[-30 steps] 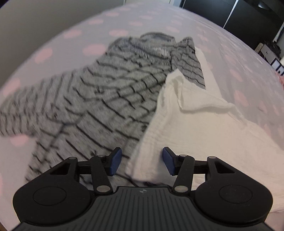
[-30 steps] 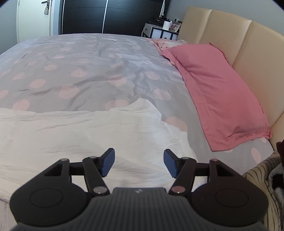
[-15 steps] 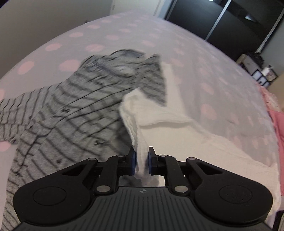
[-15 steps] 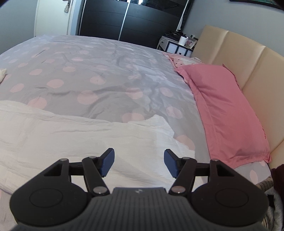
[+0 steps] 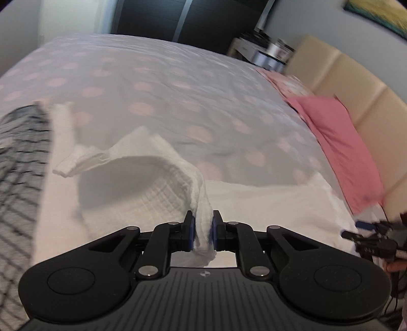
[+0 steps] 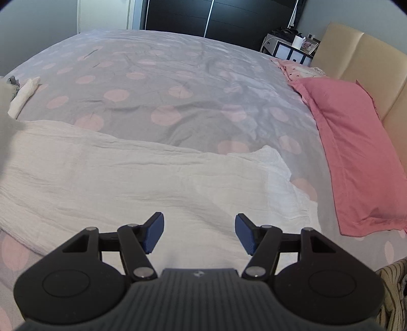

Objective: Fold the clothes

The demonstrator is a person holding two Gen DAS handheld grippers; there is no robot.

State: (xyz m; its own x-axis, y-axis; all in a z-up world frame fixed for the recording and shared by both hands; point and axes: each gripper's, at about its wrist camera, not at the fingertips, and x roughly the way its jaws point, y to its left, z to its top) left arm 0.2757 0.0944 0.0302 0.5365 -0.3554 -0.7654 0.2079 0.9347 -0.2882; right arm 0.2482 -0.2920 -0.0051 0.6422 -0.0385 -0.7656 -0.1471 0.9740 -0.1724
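Note:
A white crinkled garment [image 5: 267,203] lies spread on the bed; it also fills the near part of the right wrist view [image 6: 127,178]. My left gripper [image 5: 202,229] is shut on its left edge and lifts it, so the cloth arches up and curls over. My right gripper [image 6: 198,234] is open and empty, hovering over the garment's right part. It also shows at the far right of the left wrist view [image 5: 368,236]. A grey striped top [image 5: 17,165] lies at the left, partly under the white cloth.
The bed has a grey cover with pink dots [image 6: 178,76]. A pink pillow [image 6: 356,142] and a beige headboard [image 6: 368,63] are on the right. A striped cloth [image 6: 391,287] sits at the lower right. Dark wardrobes [image 6: 203,17] stand beyond the bed.
My left gripper closed on the white garment's edge, lifted it and swung right, away from the striped top. My right gripper stayed open and drew back a little.

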